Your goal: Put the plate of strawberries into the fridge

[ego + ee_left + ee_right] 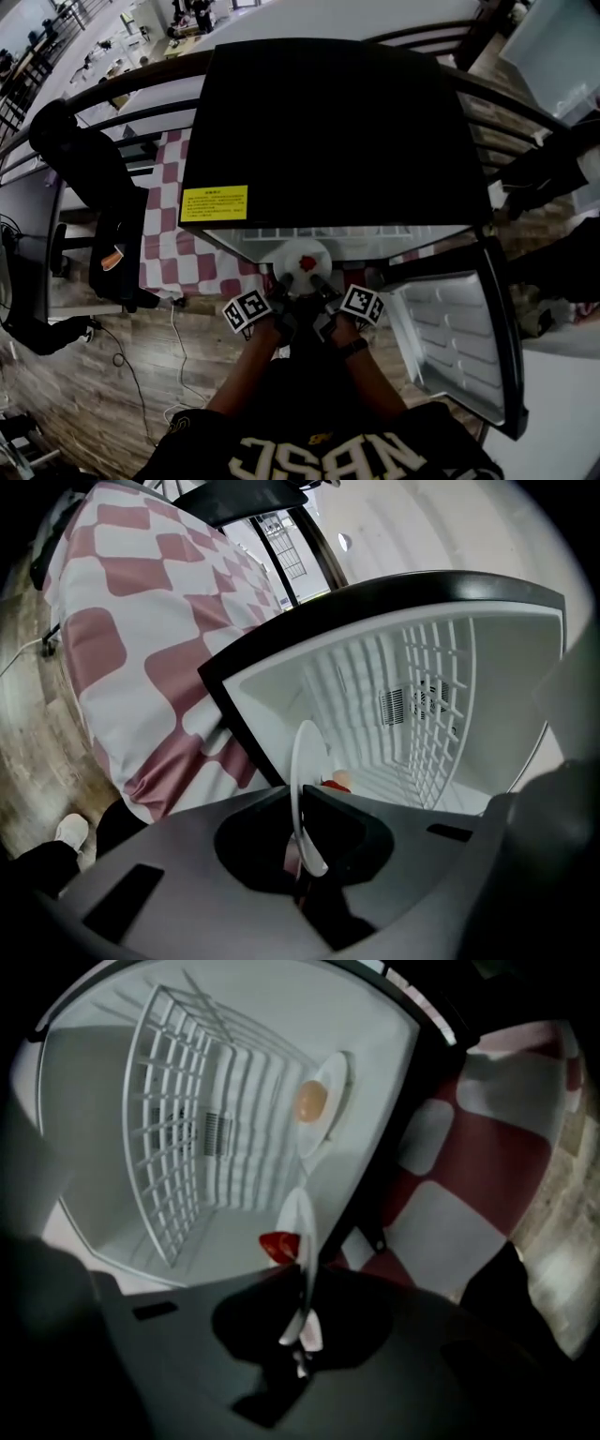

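Plate (302,249) of strawberries (307,261), rim clamped by left gripper (284,279) and right gripper (319,279), hovers at the open fridge (328,112) mouth, frame centre; setting down and release look undone.

Fridge (328,122) interior mostly beneath its top

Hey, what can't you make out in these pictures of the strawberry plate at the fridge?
Strawberries: count unclear; the head view shows a tiny red patch, and in both gripper views the edge-on plate hides most.
Yellow label on the fridge: print too small, head view.
Orange round item inside: too blurred to identify, right gripper view.
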A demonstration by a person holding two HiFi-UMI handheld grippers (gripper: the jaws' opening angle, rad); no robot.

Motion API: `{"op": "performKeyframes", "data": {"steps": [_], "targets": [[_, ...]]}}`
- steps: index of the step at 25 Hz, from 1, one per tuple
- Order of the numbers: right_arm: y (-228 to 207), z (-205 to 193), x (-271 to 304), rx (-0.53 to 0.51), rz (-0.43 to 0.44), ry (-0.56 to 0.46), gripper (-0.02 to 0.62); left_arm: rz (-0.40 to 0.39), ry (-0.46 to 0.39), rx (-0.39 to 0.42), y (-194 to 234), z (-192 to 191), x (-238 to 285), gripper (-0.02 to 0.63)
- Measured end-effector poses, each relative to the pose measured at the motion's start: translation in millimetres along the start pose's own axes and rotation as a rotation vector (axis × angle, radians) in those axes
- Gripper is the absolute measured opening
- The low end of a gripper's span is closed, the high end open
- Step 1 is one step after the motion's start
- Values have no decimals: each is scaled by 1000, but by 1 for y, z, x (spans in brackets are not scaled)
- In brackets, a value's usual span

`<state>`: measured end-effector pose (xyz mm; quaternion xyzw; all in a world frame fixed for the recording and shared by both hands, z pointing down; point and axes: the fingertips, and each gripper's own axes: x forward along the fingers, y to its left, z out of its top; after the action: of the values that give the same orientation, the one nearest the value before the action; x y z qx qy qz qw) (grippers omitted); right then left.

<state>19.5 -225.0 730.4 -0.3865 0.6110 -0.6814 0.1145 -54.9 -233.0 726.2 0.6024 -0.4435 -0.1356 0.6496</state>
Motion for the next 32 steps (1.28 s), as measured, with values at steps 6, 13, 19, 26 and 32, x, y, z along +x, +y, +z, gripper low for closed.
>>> {"op": "performKeyframes", "data": {"steps": [6, 13, 19, 26, 32], "targets": [[-3, 19, 13, 19, -10, -29, 37, 3, -23, -30, 2, 8, 18, 41], [-9, 30, 23, 40, -40, -48, 37, 4, -36, -61, 9, 13, 31, 41], [-12, 37, 29, 57, -54, -50, 37, 9, -47, -83, 10, 16, 38, 41], [-8, 44, 36, 65, -71, -53, 37, 9, -72, -111, 9, 24, 44, 41], [-4, 49, 41, 24, -150, -22, 37, 43, -85, -114, 7, 28, 47, 41]]}}
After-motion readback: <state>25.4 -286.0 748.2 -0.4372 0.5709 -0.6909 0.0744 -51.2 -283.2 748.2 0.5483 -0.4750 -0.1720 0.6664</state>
